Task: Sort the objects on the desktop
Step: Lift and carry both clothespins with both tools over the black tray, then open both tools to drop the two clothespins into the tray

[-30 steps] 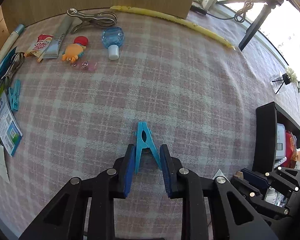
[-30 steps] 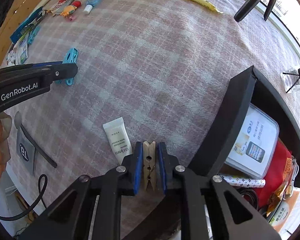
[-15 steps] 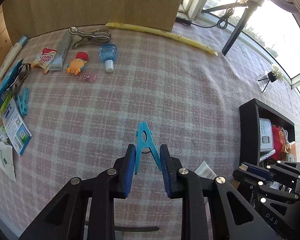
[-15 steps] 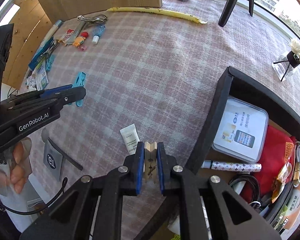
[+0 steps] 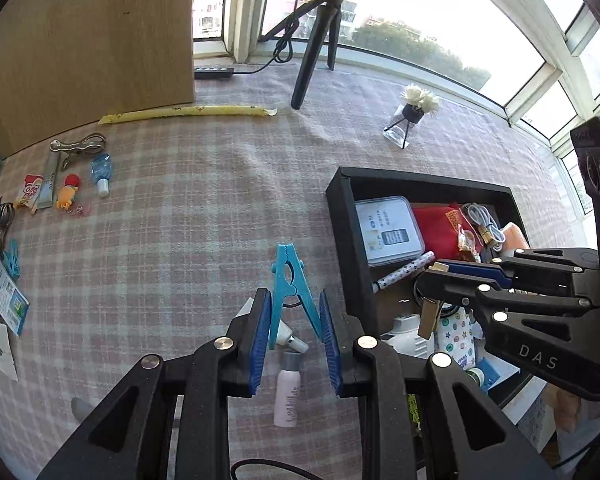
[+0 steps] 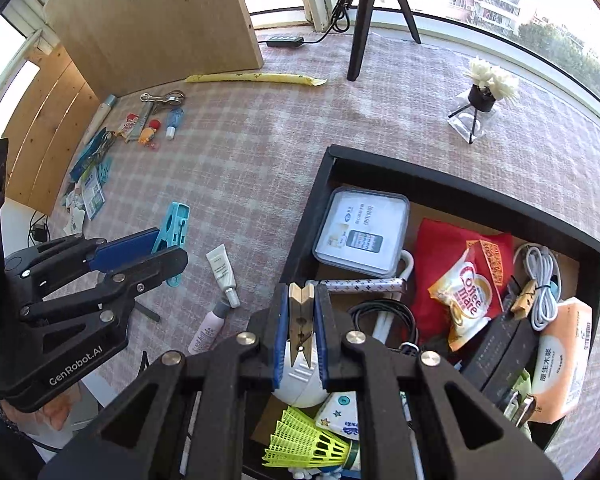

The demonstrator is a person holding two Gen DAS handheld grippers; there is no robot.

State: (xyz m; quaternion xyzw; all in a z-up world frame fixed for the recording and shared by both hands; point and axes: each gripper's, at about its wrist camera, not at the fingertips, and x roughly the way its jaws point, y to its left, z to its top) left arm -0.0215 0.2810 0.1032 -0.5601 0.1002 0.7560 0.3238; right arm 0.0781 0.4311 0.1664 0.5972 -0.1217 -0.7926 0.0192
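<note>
My left gripper is shut on a blue plastic clothespin, held point-forward above the checked tablecloth just left of the black box. My right gripper is shut on a wooden clothespin and hangs over the black box, above a white object and a coiled black cable. In the left wrist view the right gripper and its wooden clothespin show over the box. In the right wrist view the left gripper holds the blue clothespin left of the box.
Two small tubes lie on the cloth left of the box. Small items cluster at the far left: a metal clip, a blue bottle, sachets, another blue pin. A yellow strip, a tripod and a flower vase stand farther back.
Both grippers have risen and swung right with their clothespins. The black box and its contents have come fully into view, and the right gripper now hangs over it.
</note>
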